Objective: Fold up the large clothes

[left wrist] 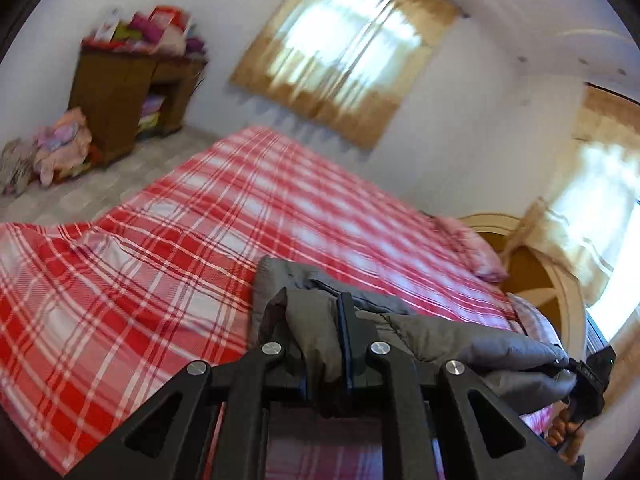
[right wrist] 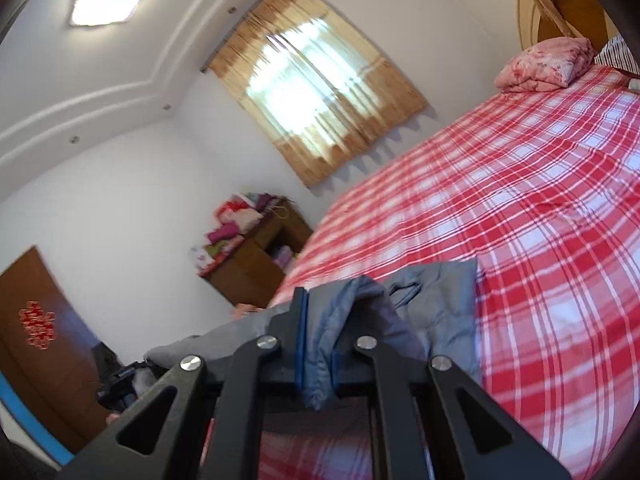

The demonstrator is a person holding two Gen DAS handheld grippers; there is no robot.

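Note:
A grey padded garment (left wrist: 460,340) hangs stretched between my two grippers, above the near edge of a bed with a red and white plaid sheet (left wrist: 200,220). My left gripper (left wrist: 320,320) is shut on one bunched edge of the garment. My right gripper (right wrist: 320,320) is shut on the other edge, where the grey garment (right wrist: 436,300) looks bluish and drapes over the right finger. In the left wrist view, the right gripper (left wrist: 588,376) and the hand holding it show at the far right, with the cloth running to it.
A wooden cabinet (left wrist: 116,104) piled with clothes stands by the far wall, with a heap of clothes (left wrist: 60,148) on the floor beside it. Pink pillows (right wrist: 548,64) lie at the headboard (right wrist: 568,4). A brown door (right wrist: 40,344) is at left. Curtained windows (left wrist: 344,48) are on the walls.

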